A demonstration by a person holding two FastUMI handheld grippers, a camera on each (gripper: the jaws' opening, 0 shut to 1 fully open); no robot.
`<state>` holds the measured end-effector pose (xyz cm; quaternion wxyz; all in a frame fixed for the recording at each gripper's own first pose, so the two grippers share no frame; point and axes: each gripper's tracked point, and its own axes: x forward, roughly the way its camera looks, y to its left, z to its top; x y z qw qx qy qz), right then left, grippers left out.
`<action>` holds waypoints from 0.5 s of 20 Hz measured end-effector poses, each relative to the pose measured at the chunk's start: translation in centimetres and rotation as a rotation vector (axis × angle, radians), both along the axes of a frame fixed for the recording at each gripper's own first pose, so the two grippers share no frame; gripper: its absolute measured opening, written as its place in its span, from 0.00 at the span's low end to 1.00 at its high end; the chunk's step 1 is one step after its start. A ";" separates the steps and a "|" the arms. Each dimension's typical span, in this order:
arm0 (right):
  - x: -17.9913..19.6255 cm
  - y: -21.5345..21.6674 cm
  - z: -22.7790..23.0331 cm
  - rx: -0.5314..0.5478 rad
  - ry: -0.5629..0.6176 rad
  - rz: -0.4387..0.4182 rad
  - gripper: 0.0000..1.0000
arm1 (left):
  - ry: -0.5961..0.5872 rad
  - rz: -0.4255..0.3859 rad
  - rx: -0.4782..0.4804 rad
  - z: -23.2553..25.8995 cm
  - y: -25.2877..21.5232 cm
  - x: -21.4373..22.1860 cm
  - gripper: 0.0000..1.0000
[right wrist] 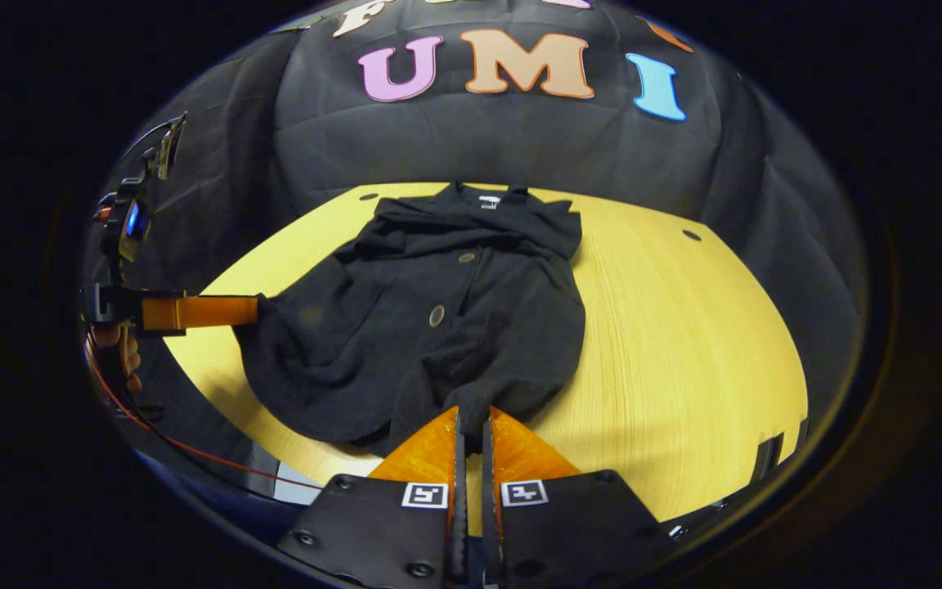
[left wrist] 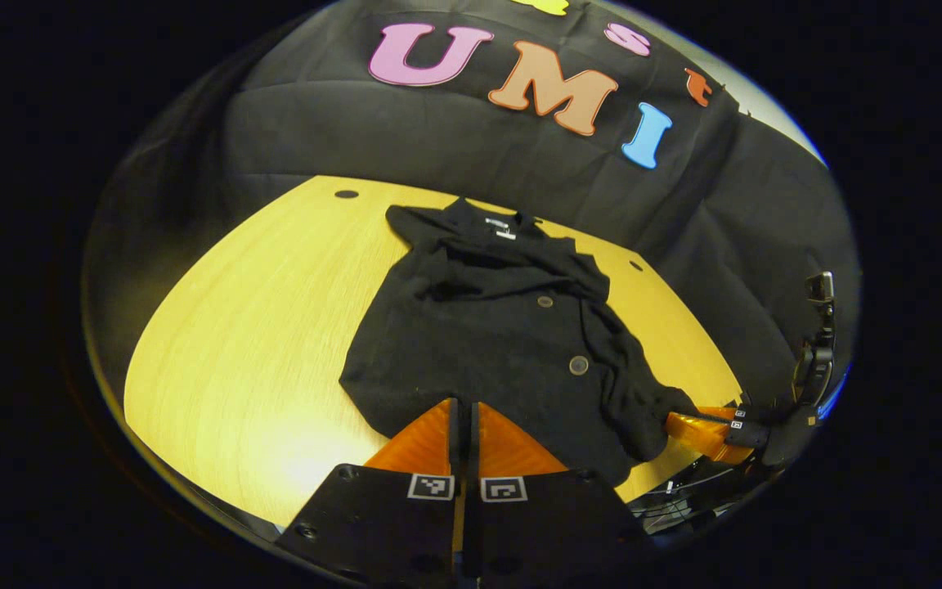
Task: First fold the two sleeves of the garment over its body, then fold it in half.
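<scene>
Garment [left wrist: 504, 343] at frame centre on the bench [left wrist: 258, 327], both sleeves apparently folded in; halving remains. Left gripper [left wrist: 464, 413] and right gripper [right wrist: 471, 421]: jaws pinching its lower hem.

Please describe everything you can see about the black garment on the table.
The black garment looks like soft, thick cloth, with round buttons down its front and a collar with a small label toward the booth wall. It lies crumpled on the yellow wooden table. Both sleeves seem folded over the body. Each gripper, left and right, pinches its near hem.
</scene>
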<state>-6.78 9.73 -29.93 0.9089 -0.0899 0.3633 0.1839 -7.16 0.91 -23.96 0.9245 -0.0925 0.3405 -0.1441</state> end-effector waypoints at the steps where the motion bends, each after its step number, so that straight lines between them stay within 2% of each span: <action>1: 0.7 0.3 0.8 0.002 -0.016 0.006 0.06 | -0.019 -0.006 -0.003 0.8 -0.1 1.0 0.00; 2: 1.5 0.6 1.5 0.000 -0.030 0.009 0.09 | -0.036 -0.012 -0.006 1.5 -0.2 1.9 0.00; 5: 4.1 1.3 3.9 -0.009 -0.075 0.016 0.09 | -0.079 -0.021 -0.014 3.5 -0.2 4.5 0.00; 6: 5.0 1.6 4.8 -0.007 -0.093 0.016 0.06 | -0.090 -0.020 -0.019 4.2 -0.2 5.3 0.00; 7: 6.1 1.8 5.8 -0.008 -0.111 0.015 0.09 | -0.103 -0.019 -0.027 4.9 -0.3 6.2 0.00; 10: 9.5 2.3 9.2 0.009 -0.178 0.002 0.09 | -0.161 -0.021 -0.017 7.0 0.0 8.9 0.00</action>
